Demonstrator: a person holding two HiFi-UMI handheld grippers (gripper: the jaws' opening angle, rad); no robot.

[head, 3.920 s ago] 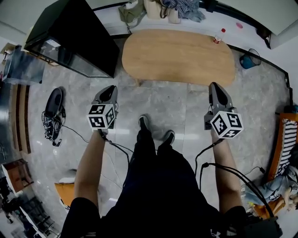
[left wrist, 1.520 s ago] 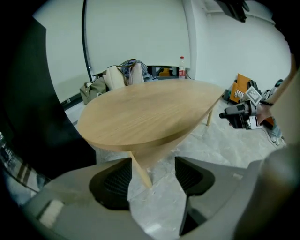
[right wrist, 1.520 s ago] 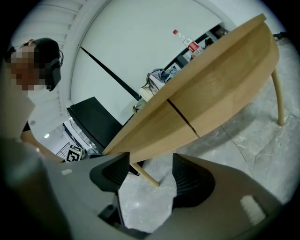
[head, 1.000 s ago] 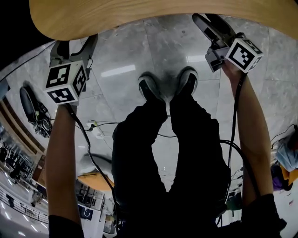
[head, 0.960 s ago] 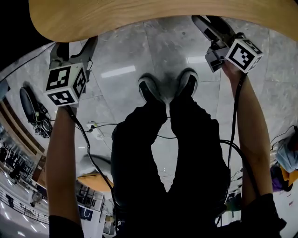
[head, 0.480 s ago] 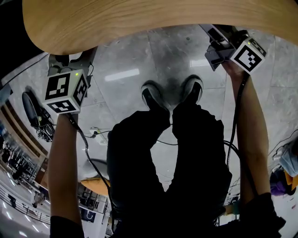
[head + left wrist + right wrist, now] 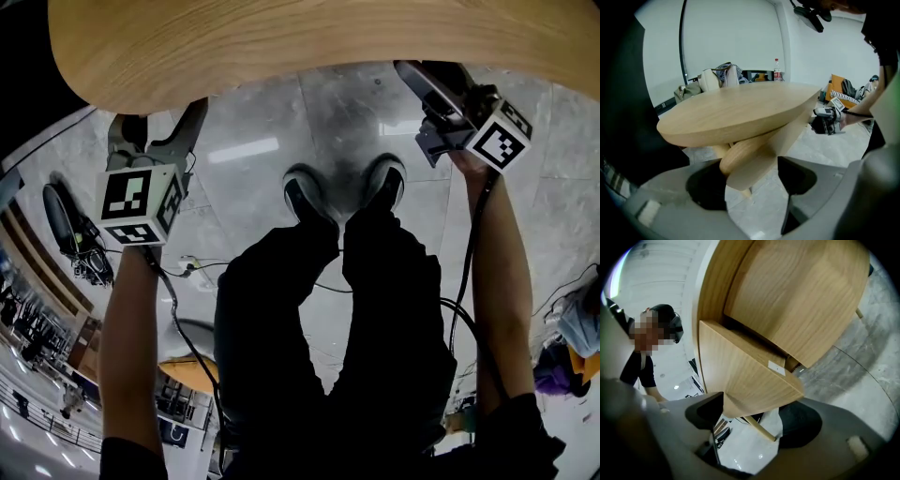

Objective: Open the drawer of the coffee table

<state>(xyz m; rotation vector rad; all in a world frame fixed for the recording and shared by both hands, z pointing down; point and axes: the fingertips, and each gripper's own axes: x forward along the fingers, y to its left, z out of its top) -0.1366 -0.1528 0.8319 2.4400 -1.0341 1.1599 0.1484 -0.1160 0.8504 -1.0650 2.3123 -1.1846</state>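
Grey polished stone floor (image 7: 253, 122) is filling the head view and reflecting ceiling lights. The oval light-oak wooden coffee table (image 7: 281, 47) is spanning the top of that view, its near edge overhanging the tips of both tools. The person, in black trousers (image 7: 328, 356) and dark shoes with pale soles (image 7: 305, 192), is standing close to the table, feet side by side between the two arms. The task's thing, the pale wooden drawer box (image 7: 745, 376), is hanging under the table top on the person's right side. It is showing only from below, in the right gripper view, with a dark gap between it and the top; whether it is slid out at all I cannot tell. The right gripper (image 7: 751, 420) is pointing at that box with its grey jaws spread wide. They have just been closing a little, the box's lower corner is sitting between them, and the pads are not visibly pressing on it. The left gripper (image 7: 752, 187) is hovering by the table's left end, jaws likewise apart and pinching nothing. A rounded wooden table leg (image 7: 740, 157) is showing in the gap, depth unclear. Black cables (image 7: 459, 281) are trailing from the tools. A small white sticker (image 7: 777, 366) is sitting on the box, and a red-capped bottle (image 7: 776, 71) is showing at the top's far edge.
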